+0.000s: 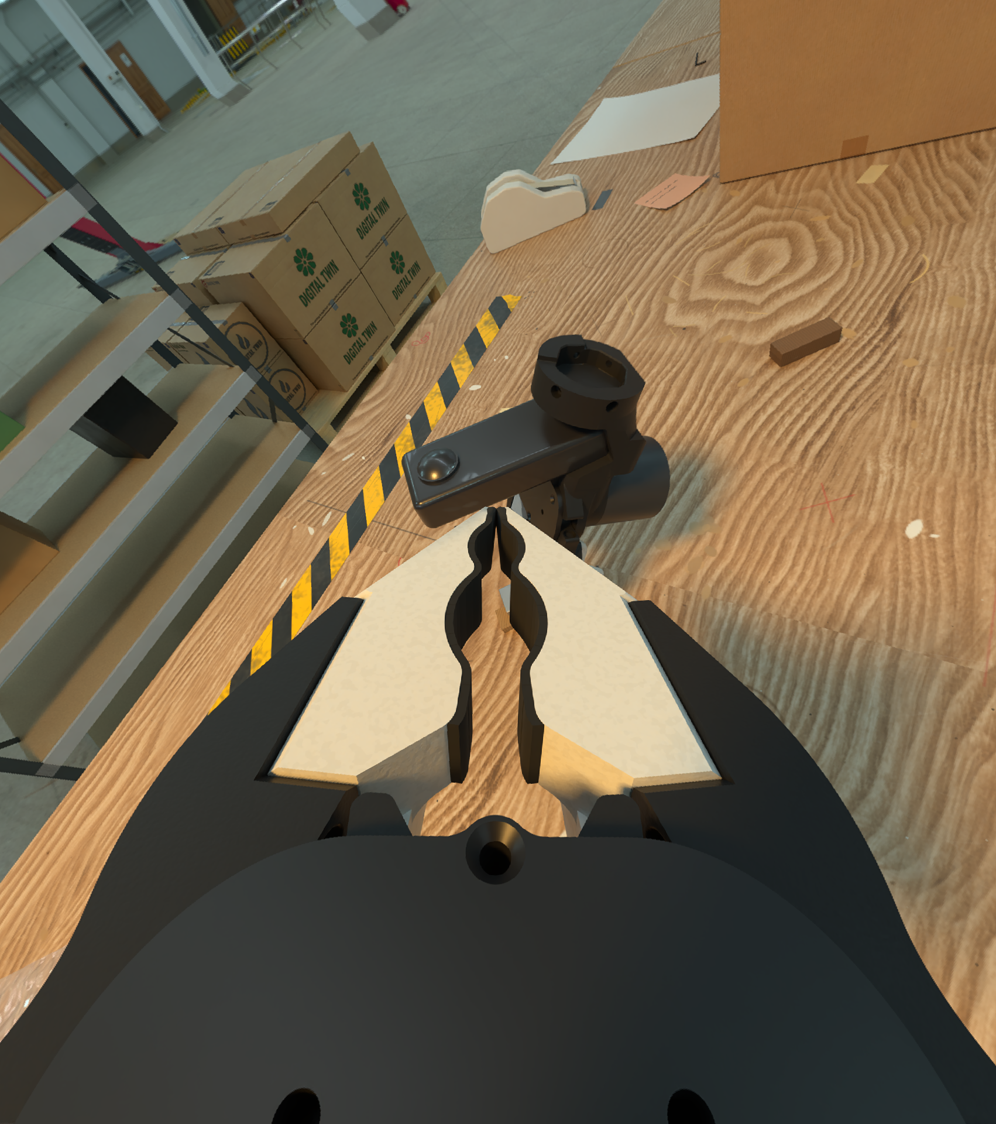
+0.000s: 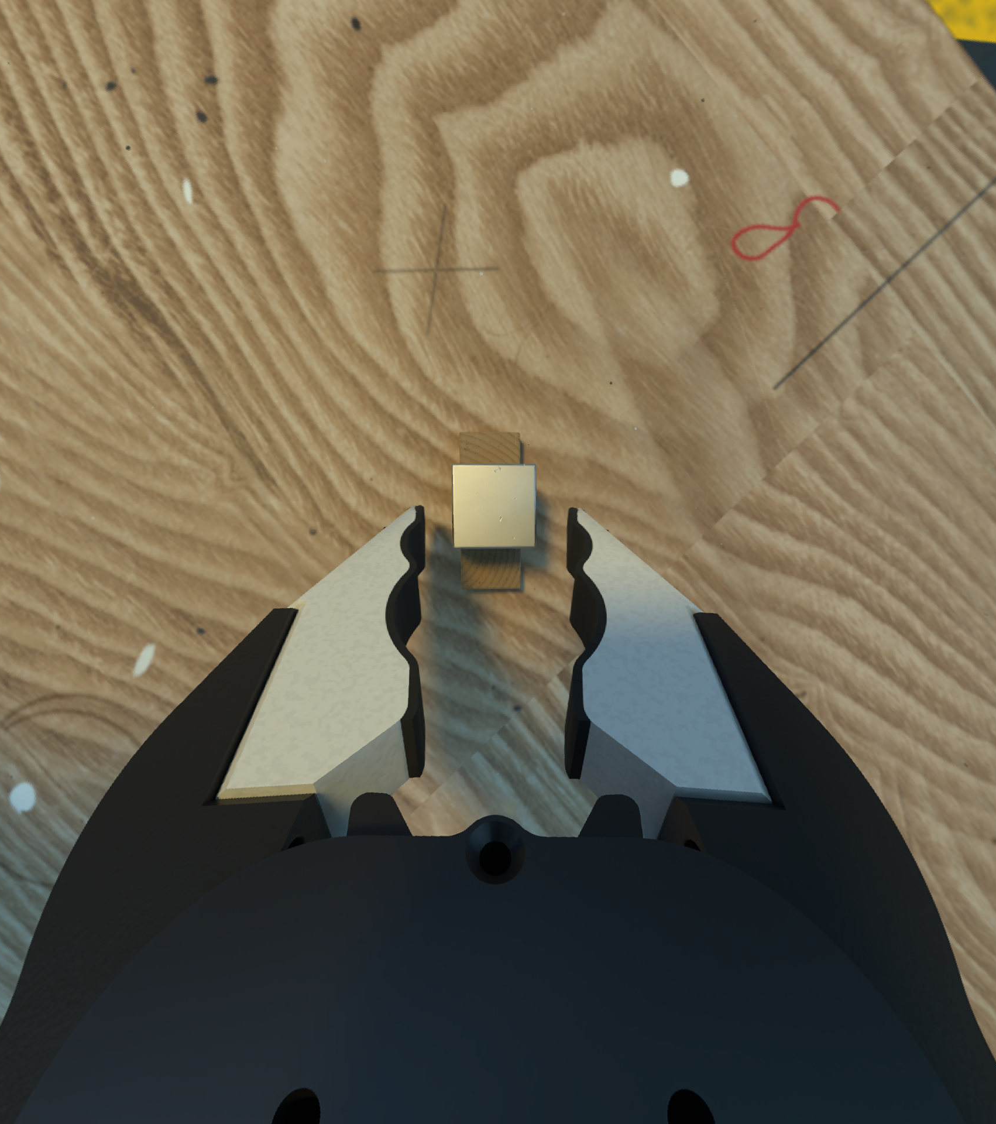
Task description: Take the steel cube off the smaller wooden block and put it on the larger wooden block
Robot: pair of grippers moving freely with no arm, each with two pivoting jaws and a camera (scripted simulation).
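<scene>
Desk surface: wood grain, flecked with pale paint spots and pencil marks, with a yellow-and-black hazard stripe along its left edge. Far end carries a cardboard box, a white sheet and a tape dispenser. Beyond the left edge: concrete floor, shelving, stacked cartons.

Left gripper: jaws clenched, empty. Right gripper: jaws released, poised above the steel cube, which sits on the smaller wooden block. Larger wooden block lies well apart, far right.
</scene>
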